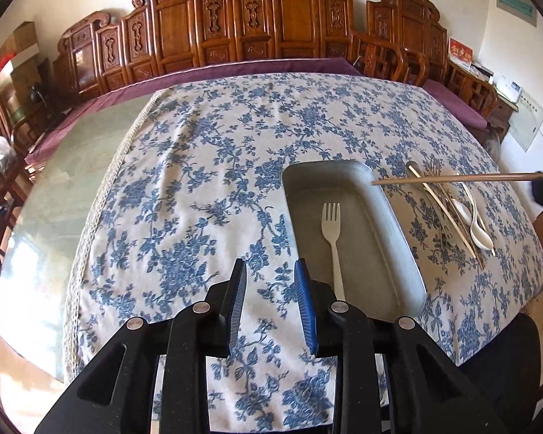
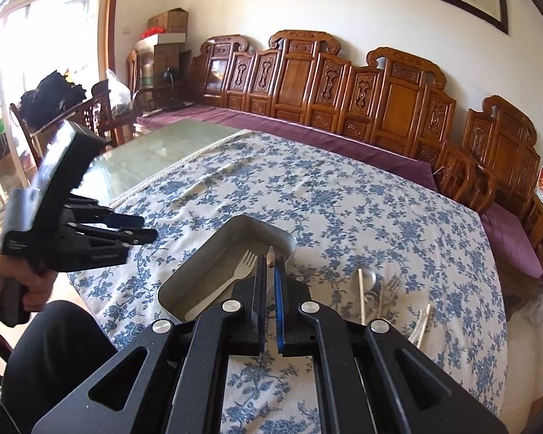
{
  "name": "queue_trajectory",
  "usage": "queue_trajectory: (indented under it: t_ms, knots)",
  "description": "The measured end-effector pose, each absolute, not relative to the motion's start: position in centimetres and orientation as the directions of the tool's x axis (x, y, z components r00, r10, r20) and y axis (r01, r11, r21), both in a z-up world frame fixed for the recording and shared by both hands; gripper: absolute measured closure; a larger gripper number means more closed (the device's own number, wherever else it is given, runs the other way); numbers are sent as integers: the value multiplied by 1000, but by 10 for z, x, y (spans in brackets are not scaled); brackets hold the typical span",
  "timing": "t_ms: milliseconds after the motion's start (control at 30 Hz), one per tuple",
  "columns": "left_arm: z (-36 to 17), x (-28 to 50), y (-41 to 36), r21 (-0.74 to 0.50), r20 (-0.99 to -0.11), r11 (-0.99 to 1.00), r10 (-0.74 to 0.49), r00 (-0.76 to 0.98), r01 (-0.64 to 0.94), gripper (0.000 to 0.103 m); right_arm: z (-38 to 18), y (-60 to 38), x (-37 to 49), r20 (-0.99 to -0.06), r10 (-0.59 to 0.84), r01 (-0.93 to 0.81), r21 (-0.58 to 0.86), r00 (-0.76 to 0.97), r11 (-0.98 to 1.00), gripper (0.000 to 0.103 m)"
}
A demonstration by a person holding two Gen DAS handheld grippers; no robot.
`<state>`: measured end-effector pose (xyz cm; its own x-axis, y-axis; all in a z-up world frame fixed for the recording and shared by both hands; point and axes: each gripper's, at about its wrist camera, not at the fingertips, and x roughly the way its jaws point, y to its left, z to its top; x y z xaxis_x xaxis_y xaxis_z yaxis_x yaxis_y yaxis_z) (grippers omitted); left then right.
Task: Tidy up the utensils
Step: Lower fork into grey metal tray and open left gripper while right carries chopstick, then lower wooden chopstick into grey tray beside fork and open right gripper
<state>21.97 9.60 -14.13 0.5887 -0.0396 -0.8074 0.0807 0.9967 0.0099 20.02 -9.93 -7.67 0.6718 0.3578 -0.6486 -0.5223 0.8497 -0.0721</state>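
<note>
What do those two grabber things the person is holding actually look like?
Both are matte black. The left gripper has two flat fingers with ribbed pads, one blue and one darker, on angular linkage arms with triangular cut-outs and round silver pivot pins. The right gripper matches. Seen from outside, the left one has a boxy black body and handle; the sleeve is dark.

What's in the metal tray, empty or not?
Not empty: one white plastic fork lies flat inside the metal tray. Nothing else shows in it.
</note>
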Motion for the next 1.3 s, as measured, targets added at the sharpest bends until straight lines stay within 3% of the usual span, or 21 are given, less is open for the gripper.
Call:
queue_trajectory:
  t_ms: [667,1300]
  knots:
    - [-143,202,104,-13,-786,995,-70,614,96,77,-145,-47,228,-724,214,-477,-177,656,861,98]
    - [-145,202,107,-20,-788,996,-67,612,84,76,-185,-39,228,-813,314,-514,21,490,858,98]
